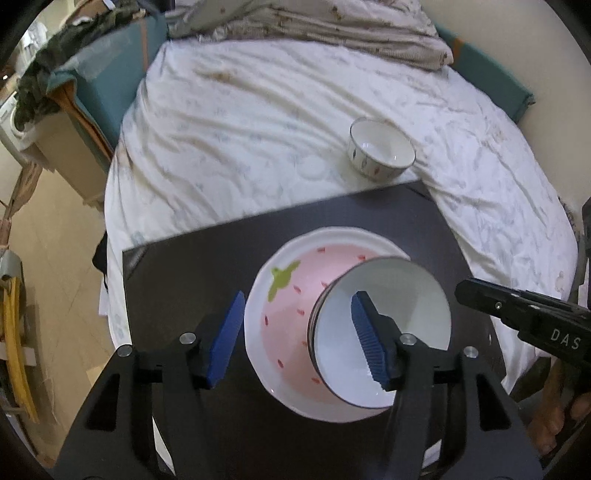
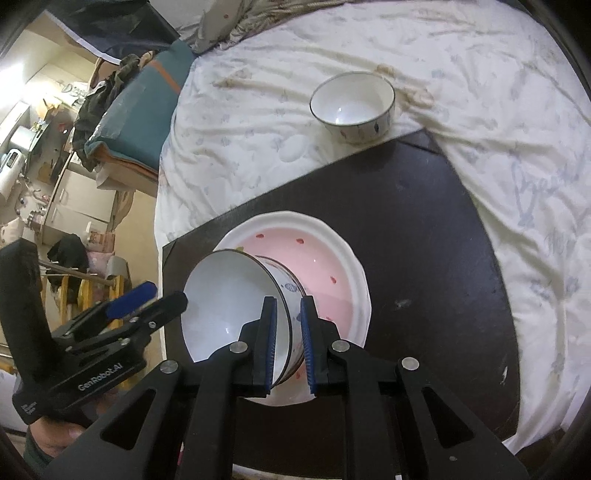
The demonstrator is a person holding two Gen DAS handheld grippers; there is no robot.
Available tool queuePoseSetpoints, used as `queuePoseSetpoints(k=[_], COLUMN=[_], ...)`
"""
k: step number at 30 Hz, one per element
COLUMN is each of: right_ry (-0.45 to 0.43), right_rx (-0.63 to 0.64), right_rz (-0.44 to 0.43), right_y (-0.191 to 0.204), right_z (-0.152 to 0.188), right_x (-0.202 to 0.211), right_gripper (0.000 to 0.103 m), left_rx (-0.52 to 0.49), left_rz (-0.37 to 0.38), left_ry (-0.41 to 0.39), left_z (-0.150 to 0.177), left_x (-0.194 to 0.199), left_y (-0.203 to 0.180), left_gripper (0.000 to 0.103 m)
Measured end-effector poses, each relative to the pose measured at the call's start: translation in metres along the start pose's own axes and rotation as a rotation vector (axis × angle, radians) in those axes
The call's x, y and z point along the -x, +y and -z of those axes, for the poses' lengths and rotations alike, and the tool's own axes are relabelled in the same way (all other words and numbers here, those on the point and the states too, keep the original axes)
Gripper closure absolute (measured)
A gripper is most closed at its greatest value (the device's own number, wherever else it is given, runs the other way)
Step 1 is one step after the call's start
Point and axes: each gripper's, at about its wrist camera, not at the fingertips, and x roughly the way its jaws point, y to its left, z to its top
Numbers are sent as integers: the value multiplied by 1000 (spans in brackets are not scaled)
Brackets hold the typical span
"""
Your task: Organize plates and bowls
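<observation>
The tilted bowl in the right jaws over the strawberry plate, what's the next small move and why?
Probably level the tilted bowl and lower it onto the strawberry plate. The right gripper pinches its wall with the mouth tipped sideways, above the plate's pink centre. The left gripper is open and holds nothing. A second bowl waits on the bed.

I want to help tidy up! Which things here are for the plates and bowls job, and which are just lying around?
For the job:
- strawberry plate on the dark board
- tilted bowl, pinched by the right gripper
- second bowl on the bed sheet
- left gripper, open

Just lying about:
- rumpled blanket
- teal cushion
</observation>
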Motion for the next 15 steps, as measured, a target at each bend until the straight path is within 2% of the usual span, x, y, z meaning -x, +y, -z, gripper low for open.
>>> queuePoseSetpoints(k=[2, 3, 4, 6, 9, 11, 13, 14, 15], right_ry=[-19, -29, -36, -61, -85, -107, -139, -151, -160], right_rx=[1, -1, -9, -29, -36, -42, -38, -39, -40], right_rz=[7, 8, 6, -8, 8, 30, 42, 51, 55], right_y=[0, 0, -1, -4, -5, -6, -6, -6, -6], right_z=[-1, -1, -2, -3, -6, -7, -8, -8, -9], right_x=[4, 6, 7, 11, 16, 19, 24, 27, 29], right_gripper=[85, 77, 59, 35, 34, 30, 19, 17, 14], left_rx=[-4, -5, -2, 18, 27, 26, 20, 21, 25], left_rz=[12, 1, -11, -8, 0, 2, 3, 2, 0], left_ry=[-29, -38, -45, -41, -35, -41, -41, -44, -58], left_z=[-3, -4, -5, -6, -6, -6, -7, -7, -8], left_x=[4, 6, 6, 5, 4, 3, 3, 4, 5], left_y=[1, 1, 2, 6, 8, 7, 6, 5, 5], left_gripper=[46, 46, 46, 45, 37, 36, 35, 30, 16])
